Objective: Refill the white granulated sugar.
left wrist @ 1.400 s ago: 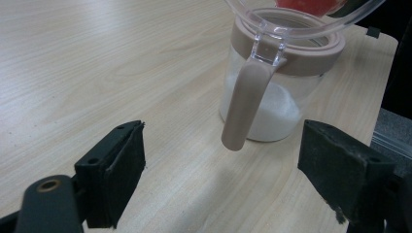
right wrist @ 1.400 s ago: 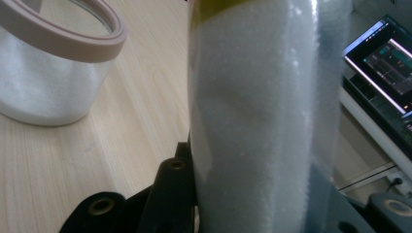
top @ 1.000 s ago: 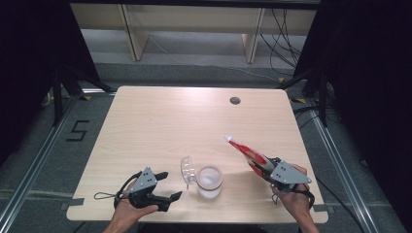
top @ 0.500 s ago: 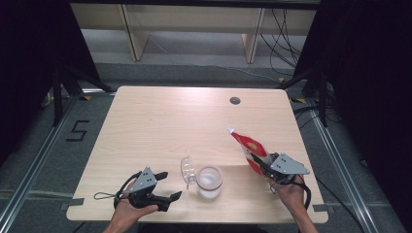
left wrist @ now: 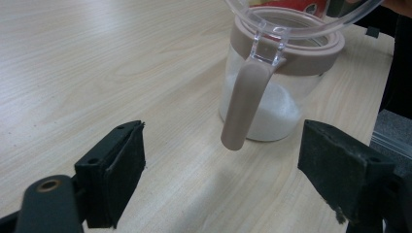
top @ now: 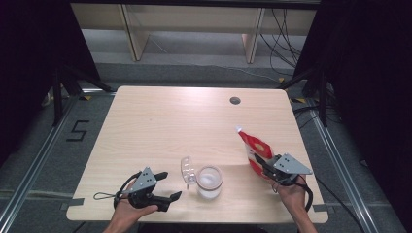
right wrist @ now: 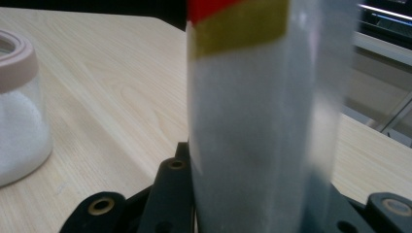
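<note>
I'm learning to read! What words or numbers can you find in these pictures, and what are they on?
"5": marked in black on the floor, left of the table.
The red and white pouch in the right claw carries printing, too small and blurred to read.
The jar and its open lid bear no words.

Looks like a lab recording bay: pale wooden table with a round cable hole [top: 235, 100] on grey floor, black curtains [top: 359, 73] on both sides, metal floor rails [top: 34, 160], taped number marking [top: 77, 131], loose black cables [top: 282, 29] behind.
</note>
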Demonstrator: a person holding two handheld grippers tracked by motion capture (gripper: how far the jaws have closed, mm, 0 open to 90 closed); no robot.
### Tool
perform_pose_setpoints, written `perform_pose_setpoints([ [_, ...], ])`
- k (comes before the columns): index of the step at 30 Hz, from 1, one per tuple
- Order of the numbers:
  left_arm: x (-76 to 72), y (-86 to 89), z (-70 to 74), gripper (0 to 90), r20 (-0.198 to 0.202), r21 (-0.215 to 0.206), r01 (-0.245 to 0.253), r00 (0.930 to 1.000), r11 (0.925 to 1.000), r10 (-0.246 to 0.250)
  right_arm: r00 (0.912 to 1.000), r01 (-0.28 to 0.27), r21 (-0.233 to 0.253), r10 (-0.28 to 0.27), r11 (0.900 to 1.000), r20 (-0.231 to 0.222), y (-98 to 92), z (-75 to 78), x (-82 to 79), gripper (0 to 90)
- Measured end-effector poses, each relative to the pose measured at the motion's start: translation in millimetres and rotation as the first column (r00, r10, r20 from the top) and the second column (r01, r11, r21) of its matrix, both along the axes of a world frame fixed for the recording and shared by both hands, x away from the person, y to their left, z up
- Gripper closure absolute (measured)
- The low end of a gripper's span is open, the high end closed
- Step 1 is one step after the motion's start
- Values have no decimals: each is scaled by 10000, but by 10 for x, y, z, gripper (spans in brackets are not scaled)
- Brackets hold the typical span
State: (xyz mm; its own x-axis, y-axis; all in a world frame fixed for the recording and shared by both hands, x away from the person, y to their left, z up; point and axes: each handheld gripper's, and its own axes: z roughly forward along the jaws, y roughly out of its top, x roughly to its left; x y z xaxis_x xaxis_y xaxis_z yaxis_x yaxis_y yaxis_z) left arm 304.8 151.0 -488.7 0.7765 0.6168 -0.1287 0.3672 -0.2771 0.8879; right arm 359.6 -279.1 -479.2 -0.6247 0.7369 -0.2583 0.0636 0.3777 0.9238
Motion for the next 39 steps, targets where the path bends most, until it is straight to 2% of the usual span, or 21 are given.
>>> perform_pose_setpoints([
  [1,-3,0,2,167,-6,61,-46,10000,10000,46,10000,-55,-58,55,10000,-53,-21,9,-8,752],
  [6,1,2,1,167,11,50,24,10000,10000,-25,9989,212,661,-184,9976,-430,-62,-19,-83,753],
  [9,-3,-1,2,167,-9,48,-51,10000,10000,51,9945,347,1396,-204,9896,-1025,-107,-34,-114,753],
  [10,-2,-1,1,167,-6,47,-47,10000,10000,47,9938,264,1345,-114,9906,-1106,-125,-38,-120,753],
  [12,-3,0,2,167,-4,54,-45,10000,10000,45,9929,369,1633,-177,9859,-1175,-125,-39,-128,754],
  [14,-3,1,2,167,0,53,-47,10000,10000,47,9943,371,1473,-219,9884,-1040,-120,-34,-138,753],
  [16,-3,0,0,167,-1,42,-28,10000,10000,28,9955,375,1620,-228,9861,-915,-104,-30,-142,753],
  [17,-4,0,1,167,3,69,-41,10000,10000,41,9938,309,1650,-126,9858,-1109,-99,-27,-155,752],
  [18,-3,4,2,167,5,117,-19,10000,9999,19,9944,328,1611,-160,9864,-1047,-106,-27,-154,752],
  [19,-3,4,2,167,2,114,-19,10000,9999,19,9910,551,1785,-319,9824,-1302,-99,-30,-178,752],
  [22,-5,-1,-1,167,-18,59,-49,10000,10000,49,9930,406,1685,-211,9849,-1161,-125,-28,-169,745],
  [24,-3,2,-2,167,-23,98,-36,10000,9999,36,9908,687,1922,-443,9790,-1281,-109,-31,-193,733],
  [26,-3,0,-1,167,-13,106,-16,10000,9999,16,9954,506,1862,-343,9812,-899,-131,-36,-171,719],
  [27,-3,0,-1,167,-1,107,-3,10000,9999,3,9904,680,2050,-412,9764,-1320,-118,-36,-205,708],
  [29,-5,0,0,167,-14,91,-20,10000,10000,20,9914,595,1948,-352,9790,-1262,-137,-31,-195,682],
  [31,-4,1,-1,167,-13,95,-18,10000,10000,18,9898,687,2188,-391,9733,-1369,-144,-28,-212,656],
  [33,-4,-1,-1,167,-6,95,-5,10000,10000,5,9920,717,2255,-459,9716,-1177,-151,-28,-209,647],
  [34,-5,-1,-1,167,-6,97,-4,10000,10000,4,9905,665,2231,-374,9725,-1324,-160,-20,-216,637],
  [35,-5,-1,-1,167,-6,95,-3,10000,10000,3,9886,851,2350,-528,9683,-1408,-157,-20,-233,618],
  [37,-3,0,-1,167,-3,103,-9,10000,9999,9,9907,665,2314,-367,9706,-1308,-173,-15,-227,580],
  [39,-3,0,-1,167,-4,103,-10,10000,9999,10,9860,884,2387,-510,9671,-1586,-163,-3,-270,519],
])
